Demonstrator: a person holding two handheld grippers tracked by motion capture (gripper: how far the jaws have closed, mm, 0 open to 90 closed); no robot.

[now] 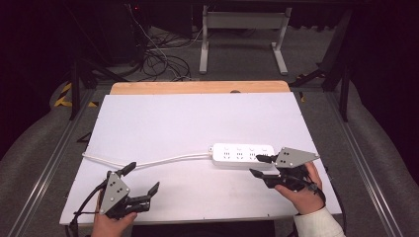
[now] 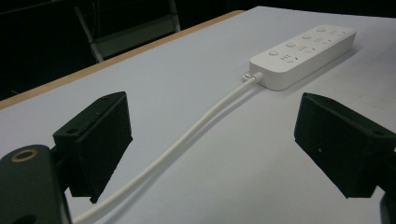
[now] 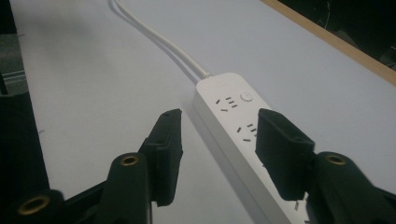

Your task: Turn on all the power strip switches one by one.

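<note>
A white power strip [image 1: 242, 155] [image 2: 303, 51] [image 3: 229, 105] lies flat on the white tabletop [image 1: 197, 123], right of centre. Its white cable [image 1: 148, 162] [image 2: 187, 140] [image 3: 159, 42] trails off to the left. My right gripper [image 1: 255, 165] [image 3: 219, 116] hovers at the strip's right end, open. One jaw is over the strip's sockets and the other is over bare table beside it, with no pad pressing. My left gripper [image 1: 145, 176] [image 2: 212, 112] rests near the front left, wide open. The cable passes low between its jaws, untouched.
A wooden strip [image 1: 197, 87] borders the table's far edge. Beyond it stand a white metal frame [image 1: 242, 29] and loose floor cables [image 1: 158, 59]. Metal rails [image 1: 54, 163] run along both sides of the table.
</note>
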